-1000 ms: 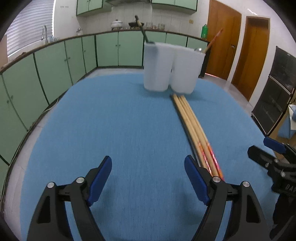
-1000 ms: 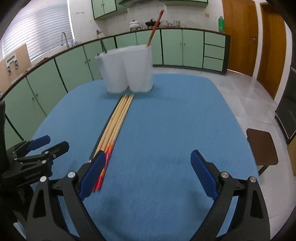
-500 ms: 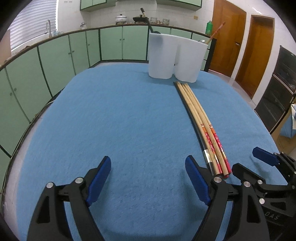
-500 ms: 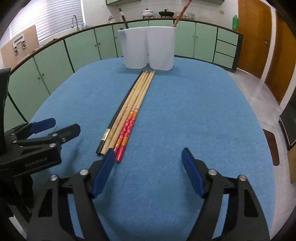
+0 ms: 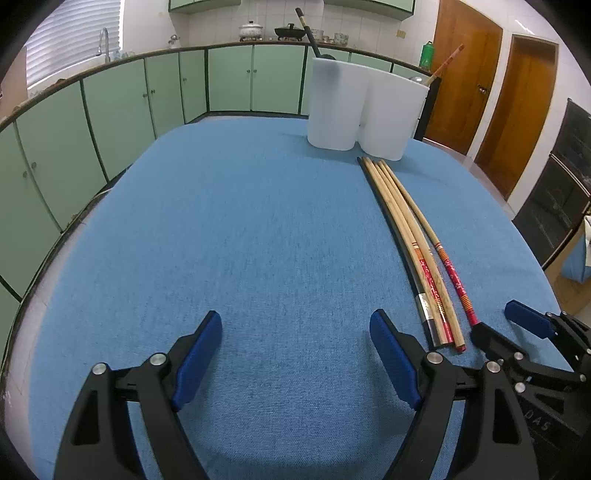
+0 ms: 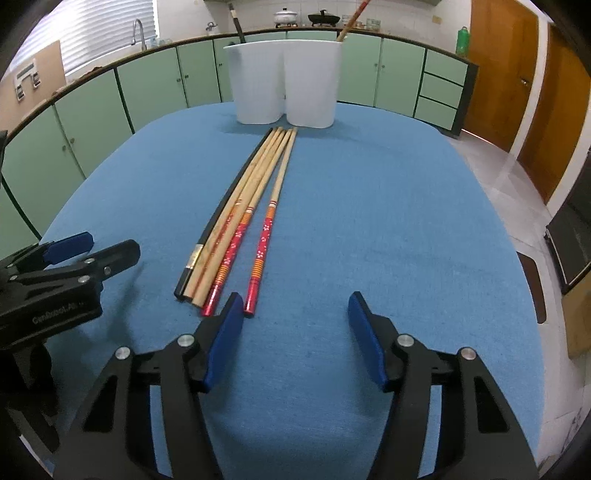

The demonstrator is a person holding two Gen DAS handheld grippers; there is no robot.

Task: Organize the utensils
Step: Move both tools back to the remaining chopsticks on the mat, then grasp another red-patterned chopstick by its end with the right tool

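- The right gripper [image 6: 295, 314] hovers low over the blue tablecloth [image 6: 369, 221], angled down; its jaws are closing with only bare cloth between them.
- Its left pad sits just beside the near end of the rightmost chopstick [image 6: 264, 236], which has a red flowered handle. That stick lies slightly apart from the other chopsticks [image 6: 229, 236], probably the easiest one to single out.
- From the right gripper, the sticks run ahead and a little left, tips pointing toward the white twin holder [image 6: 284, 81] at the far end of the table. Lying lengthwise like this, each one offers its thick handle end first.
- The holder already has a black stick [image 5: 306, 27] in its left cup and a red-tipped one [image 6: 351, 20] in its right cup, so I judge sorting by kind is under way.
- The left gripper [image 5: 295, 354] is wide open and empty over bare cloth; the bundle lies just to its right, the black chopstick [image 5: 400, 247] nearest it. It seems to wait while the other hand works.
- The next move, I judge, is to shift the right gripper slightly left so the red handle falls between the pads.
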